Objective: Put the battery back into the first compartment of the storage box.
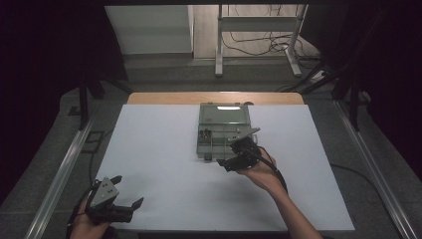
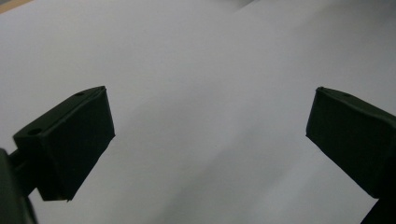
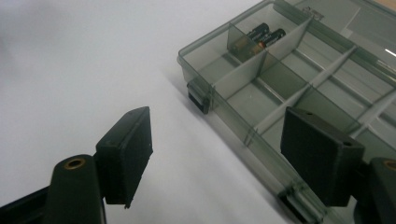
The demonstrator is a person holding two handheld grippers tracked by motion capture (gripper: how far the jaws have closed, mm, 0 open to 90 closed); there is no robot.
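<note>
— Two batteries (image 3: 264, 36) lie side by side in a far corner compartment of the clear organizer box (image 3: 299, 88), well beyond the right hand-held gripper (image 3: 219, 158). Where does that hand-held gripper stand against the box?

— At its near long edge: one jaw hangs over the white counter (image 1: 164, 164) just outside the wall, the other over an open compartment. The jaws stand apart with nothing between them (the box's dark latch (image 3: 198, 98) sits just ahead of the outer jaw).

— And the other one?

— The left hand-held gripper (image 2: 210, 140) is well apart from the box, near the counter's front corner, jaws wide apart over bare white surface. The box's lid (image 1: 223, 113) lies open on the far side.
</note>
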